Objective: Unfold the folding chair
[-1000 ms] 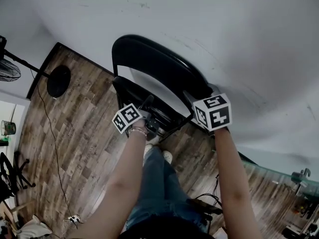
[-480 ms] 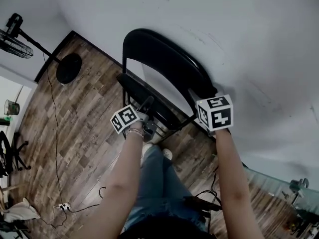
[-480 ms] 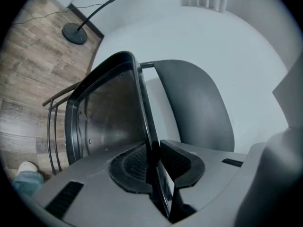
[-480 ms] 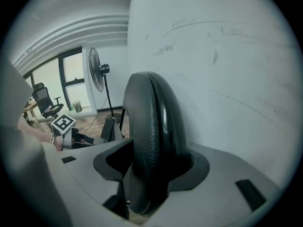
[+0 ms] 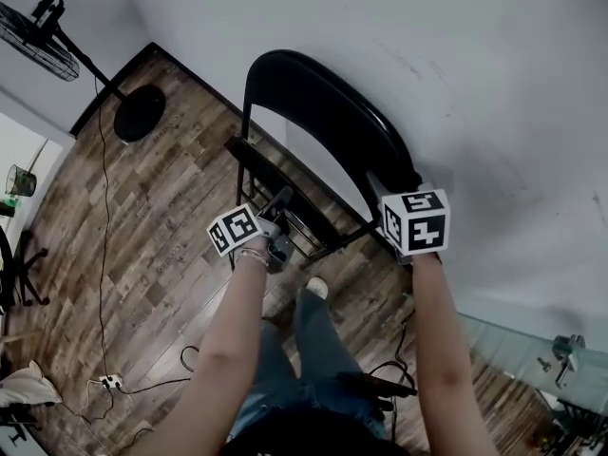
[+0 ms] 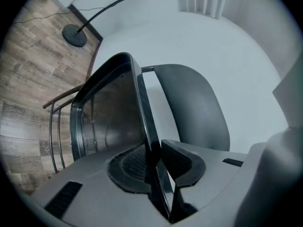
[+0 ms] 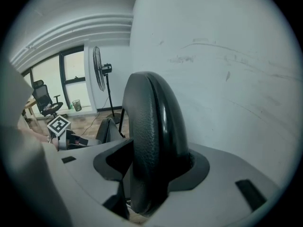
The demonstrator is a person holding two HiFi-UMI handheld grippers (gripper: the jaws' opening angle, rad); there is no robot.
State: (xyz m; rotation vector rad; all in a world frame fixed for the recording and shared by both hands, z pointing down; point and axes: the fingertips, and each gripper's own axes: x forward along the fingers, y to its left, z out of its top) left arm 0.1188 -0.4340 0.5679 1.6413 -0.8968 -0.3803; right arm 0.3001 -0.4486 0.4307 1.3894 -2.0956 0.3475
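The left gripper (image 5: pixel 282 203) has its jaws clenched on the seat (image 6: pixel 113 122) rim of the folding chair (image 5: pixel 318 131). The right gripper (image 5: pixel 374 182) has its jaws grasping the padded backrest (image 7: pixel 154 126). The chair stands at the wooden floor's (image 5: pixel 161 226) edge, against the wall.

The floor (image 5: pixel 161 217) carries the chair (image 5: pixel 328 122) at centre. A fan base (image 5: pixel 140 113) stands upper left; cable (image 5: pixel 103 236) and power strip (image 5: pixel 109 382) lower left.

Standing fan (image 5: pixel 140 113) on wood floor (image 5: pixel 142 217), beside white wall (image 5: pixel 494 84)
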